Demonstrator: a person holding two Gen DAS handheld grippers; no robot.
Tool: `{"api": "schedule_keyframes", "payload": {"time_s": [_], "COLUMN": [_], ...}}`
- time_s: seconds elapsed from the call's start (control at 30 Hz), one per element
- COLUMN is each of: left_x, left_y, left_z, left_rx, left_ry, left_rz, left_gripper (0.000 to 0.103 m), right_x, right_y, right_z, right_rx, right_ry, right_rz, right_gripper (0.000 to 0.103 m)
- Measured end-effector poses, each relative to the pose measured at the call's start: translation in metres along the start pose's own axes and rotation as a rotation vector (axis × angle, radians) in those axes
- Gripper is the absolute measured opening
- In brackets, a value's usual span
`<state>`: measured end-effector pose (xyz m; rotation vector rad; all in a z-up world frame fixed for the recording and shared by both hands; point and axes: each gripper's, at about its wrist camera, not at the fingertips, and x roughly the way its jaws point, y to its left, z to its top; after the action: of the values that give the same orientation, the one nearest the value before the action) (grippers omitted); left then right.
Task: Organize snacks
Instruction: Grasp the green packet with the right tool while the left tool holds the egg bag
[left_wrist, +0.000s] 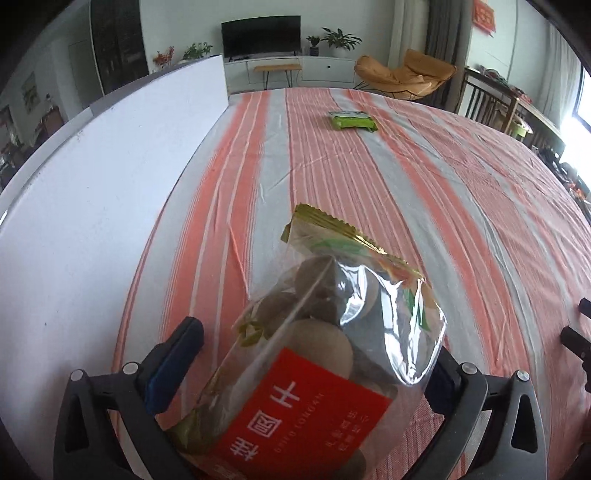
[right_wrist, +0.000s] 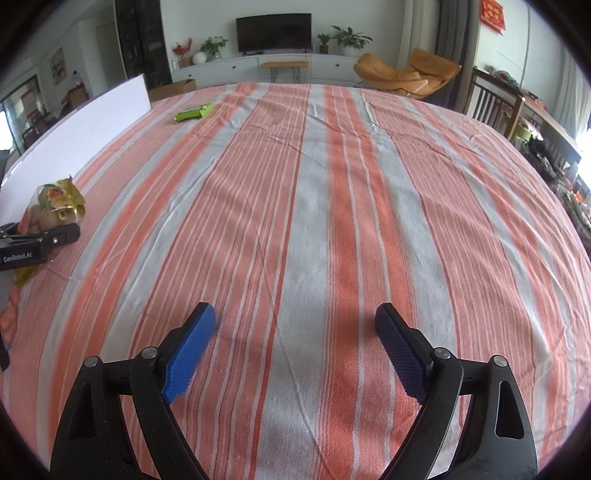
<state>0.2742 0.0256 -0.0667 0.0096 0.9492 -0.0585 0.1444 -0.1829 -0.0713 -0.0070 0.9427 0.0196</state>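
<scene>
A clear snack bag (left_wrist: 314, 332) with brown round pieces, a red label and a gold crimped top lies on the striped tablecloth (left_wrist: 406, 192). My left gripper (left_wrist: 314, 339) straddles it with its jaws wide. The left blue pad (left_wrist: 173, 362) stands apart from the bag, and the right finger is mostly hidden behind the plastic. The right wrist view shows the same bag (right_wrist: 55, 206) and left gripper (right_wrist: 37, 240) at the far left. A flat green packet (left_wrist: 352, 120) (right_wrist: 194, 112) lies far across the table. My right gripper (right_wrist: 295, 310) hovers open over bare cloth, holding nothing.
A white board (left_wrist: 92, 184) (right_wrist: 74, 129) stands upright along the table's left side, close to the bag. Black parts of the right gripper (left_wrist: 576, 339) show at the right edge. Something orange (right_wrist: 9, 317) lies at the table's near left. Chairs stand past the far right edge.
</scene>
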Motion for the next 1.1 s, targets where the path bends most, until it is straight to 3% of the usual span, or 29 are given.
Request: {"api": "schedule_keyframes", "payload": {"time_s": [0.13, 0.27, 0.47, 0.63, 0.83, 0.93, 1.07, 1.1], "left_x": [0.002, 0.002, 0.002, 0.003, 0.003, 0.003, 0.003, 0.002], "left_y": [-0.002, -0.002, -0.001, -0.001, -0.001, -0.001, -0.001, -0.001], "left_z": [0.000, 0.000, 0.000, 0.000, -0.001, -0.001, -0.001, -0.001], "left_rx": [-0.001, -0.004, -0.008, -0.008, -0.009, -0.009, -0.009, -0.009], "left_ry": [-0.001, -0.001, -0.001, -0.001, -0.001, -0.001, -0.001, -0.001], "left_rz": [0.004, 0.006, 0.010, 0.010, 0.010, 0.010, 0.010, 0.010], "left_gripper": [0.103, 0.103, 0.103, 0.103, 0.103, 0.103, 0.103, 0.103], "right_x": [0.009, 0.021, 0.065, 0.110, 0.166, 0.198, 0.218, 0.217], "right_y": [0.011, 0.020, 0.042, 0.090, 0.152, 0.162, 0.162, 0.161], "right_z": [0.014, 0.048, 0.139, 0.221, 0.258, 0.268, 0.283, 0.283], "right_rx": [-0.141, -0.192, -0.349, -0.526, -0.714, -0.691, -0.497, -0.462], "right_ry": [0.024, 0.014, -0.005, 0.021, 0.077, 0.131, 0.150, 0.150], "right_rz": [0.079, 0.157, 0.206, 0.265, 0.320, 0.303, 0.325, 0.328], "right_gripper": [0.090, 0.090, 0.090, 0.090, 0.090, 0.090, 0.086, 0.064]}}
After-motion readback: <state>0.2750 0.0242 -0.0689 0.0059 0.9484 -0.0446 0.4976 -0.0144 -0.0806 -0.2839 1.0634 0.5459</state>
